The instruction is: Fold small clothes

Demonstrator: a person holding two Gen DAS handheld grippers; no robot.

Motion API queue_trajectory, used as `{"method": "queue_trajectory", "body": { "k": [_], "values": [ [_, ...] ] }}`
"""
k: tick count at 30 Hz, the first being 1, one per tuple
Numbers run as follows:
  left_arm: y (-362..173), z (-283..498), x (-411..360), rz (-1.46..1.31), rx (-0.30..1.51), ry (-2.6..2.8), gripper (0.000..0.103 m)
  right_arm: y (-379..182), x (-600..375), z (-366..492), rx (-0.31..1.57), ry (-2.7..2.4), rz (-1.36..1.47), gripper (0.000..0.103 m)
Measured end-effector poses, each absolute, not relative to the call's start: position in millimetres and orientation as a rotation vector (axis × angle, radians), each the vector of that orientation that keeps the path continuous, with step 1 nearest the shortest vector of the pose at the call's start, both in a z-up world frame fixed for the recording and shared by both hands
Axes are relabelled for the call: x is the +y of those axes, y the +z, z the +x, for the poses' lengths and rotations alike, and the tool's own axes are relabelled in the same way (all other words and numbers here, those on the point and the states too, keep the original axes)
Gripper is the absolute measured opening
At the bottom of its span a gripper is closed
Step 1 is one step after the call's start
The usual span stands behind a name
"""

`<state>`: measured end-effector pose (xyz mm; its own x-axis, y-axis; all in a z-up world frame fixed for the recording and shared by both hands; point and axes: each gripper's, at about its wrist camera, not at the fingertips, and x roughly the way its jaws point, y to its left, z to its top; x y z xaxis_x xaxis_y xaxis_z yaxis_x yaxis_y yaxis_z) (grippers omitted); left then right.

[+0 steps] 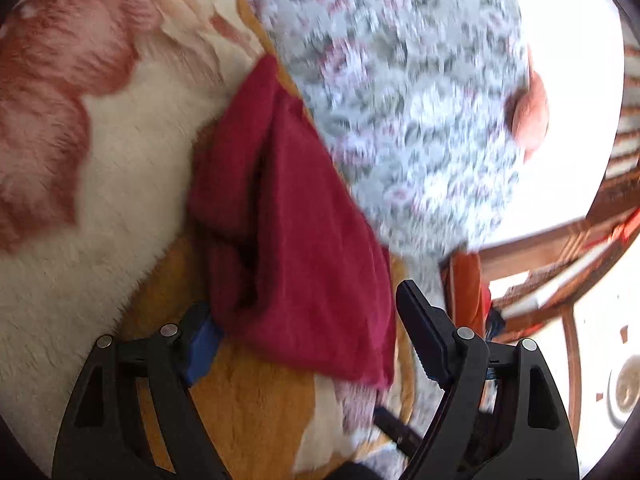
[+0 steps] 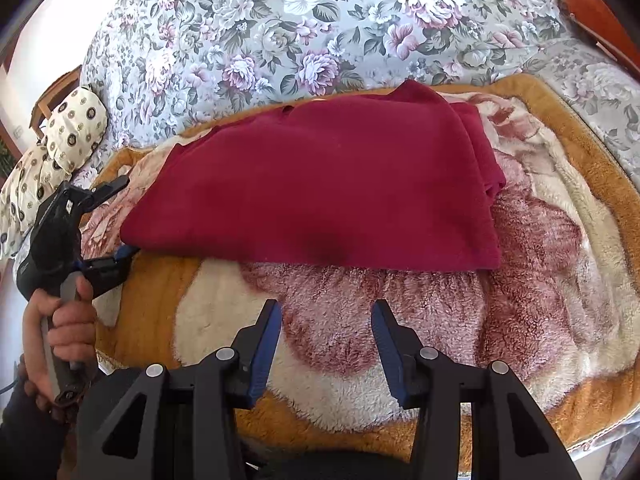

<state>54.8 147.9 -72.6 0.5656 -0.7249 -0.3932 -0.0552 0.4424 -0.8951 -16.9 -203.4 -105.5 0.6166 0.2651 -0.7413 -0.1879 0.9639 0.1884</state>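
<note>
- My right gripper [image 2: 326, 334] hovers over the fleece blanket [image 2: 560, 240], jaws spread wide with nothing between them, short of the near edge of the red garment [image 2: 320, 184].
- The red garment lies folded into a broad band across the blanket, in front of the flowered quilt [image 2: 280, 32]; its right end is bunched in layers, and I cannot make out what kind of clothing it is.
- My left gripper [image 1: 308, 320] sits at the garment's left end, jaws released; in its own view the cloth [image 1: 288, 220] lies between the fingers and covers most of the left finger [image 1: 200, 340], so I cannot tell whether that finger touches it.
- The left wrist view is smeared by blur: the quilt [image 1: 400, 100] is a wash of colour, and a pinkish shape at its right edge is unreadable.
- In the right wrist view, my left hand [image 2: 68, 320] grips the handle; a patterned pillow [image 2: 60, 136] is cut off at the frame's edge.
</note>
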Motion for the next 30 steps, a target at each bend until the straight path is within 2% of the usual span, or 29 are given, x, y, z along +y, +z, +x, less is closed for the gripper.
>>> {"method": "queue_trajectory", "body": {
  "k": [5,8,11,18,30],
  "values": [
    [-83.5,70.6,163.7,-1.194,0.901,-0.498,0.081,-107.1,-202.5,-13.9,0.884,0.265,0.090,0.045],
    [-82.0,70.7,159.3,-1.156,0.927,-0.458,0.076,-106.6,-201.6,-13.9,0.882,0.262,0.086,0.045],
    [-77.4,72.3,145.8,-1.003,0.999,-0.405,0.064,-106.3,-201.4,-14.3,0.880,0.259,0.081,0.045],
    [-88.2,84.5,156.2,-1.151,1.097,-0.339,0.063,-106.6,-203.9,-14.6,0.877,0.253,0.091,0.045],
    [-89.7,86.9,160.4,-1.211,1.134,-0.276,0.063,-107.2,-202.3,-17.8,0.874,0.253,0.071,0.045]
  ]
}}
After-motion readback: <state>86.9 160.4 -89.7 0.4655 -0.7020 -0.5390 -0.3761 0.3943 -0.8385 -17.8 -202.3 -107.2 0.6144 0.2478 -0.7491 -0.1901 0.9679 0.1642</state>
